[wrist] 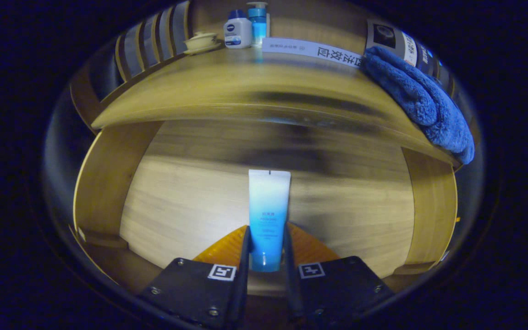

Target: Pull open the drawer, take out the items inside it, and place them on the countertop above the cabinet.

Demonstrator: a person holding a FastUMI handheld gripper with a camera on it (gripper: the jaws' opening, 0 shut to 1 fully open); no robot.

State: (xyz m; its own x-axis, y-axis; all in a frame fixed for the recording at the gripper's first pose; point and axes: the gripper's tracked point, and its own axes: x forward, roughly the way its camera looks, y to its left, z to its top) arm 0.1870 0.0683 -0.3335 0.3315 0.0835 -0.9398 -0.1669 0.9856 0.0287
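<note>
The gripper (266, 250) clenched the blue tube (268, 215) between its 2 fingers, over the open drawer (177, 201), apparently to carry it to the countertop (227, 87).

A long white paper strip (312, 49) with black Chinese words, seen upside down, is lying along the back edge of the wooden countertop (227, 87). Small writing is showing on the blue and white plastic tube (268, 215), too small to read.
</note>
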